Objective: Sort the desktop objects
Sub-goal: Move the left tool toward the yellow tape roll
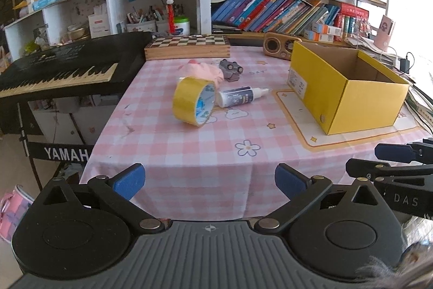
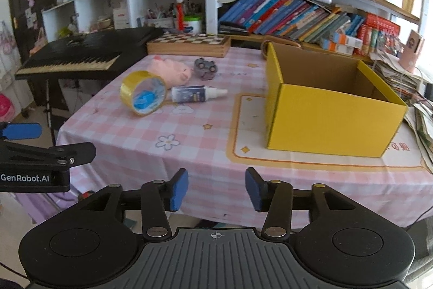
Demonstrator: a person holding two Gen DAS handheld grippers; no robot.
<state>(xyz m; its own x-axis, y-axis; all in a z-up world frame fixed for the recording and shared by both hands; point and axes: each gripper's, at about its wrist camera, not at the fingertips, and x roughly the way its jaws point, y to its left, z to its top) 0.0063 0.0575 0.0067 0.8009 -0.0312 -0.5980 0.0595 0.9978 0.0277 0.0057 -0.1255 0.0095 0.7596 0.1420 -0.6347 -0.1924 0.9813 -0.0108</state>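
1. Now, left wrist view: left gripper (image 1: 209,180) wide open, empty, held short of the table's (image 1: 189,153) near edge. Tape (image 1: 194,101) on its rim mid-table, bottle (image 1: 238,96) lying just right of it, touching or nearly so. Plush (image 1: 201,69) and grey toy (image 1: 230,68) just behind. Box (image 1: 349,102) at right, open-topped, inside not visible.
2. Right wrist view: right gripper (image 2: 216,188) also open, narrower gap, empty, near the table edge facing the box (image 2: 333,121). Tape (image 2: 143,92) and bottle (image 2: 197,94) off to the left, well apart from the pads.
3. Judged step: start of sorting, nothing picked, approach to a first item.
4. Next move likely calls for: forward reach with left gripper, fingers straddling the tape's rim or the bottle's body, then closing before carry to box.
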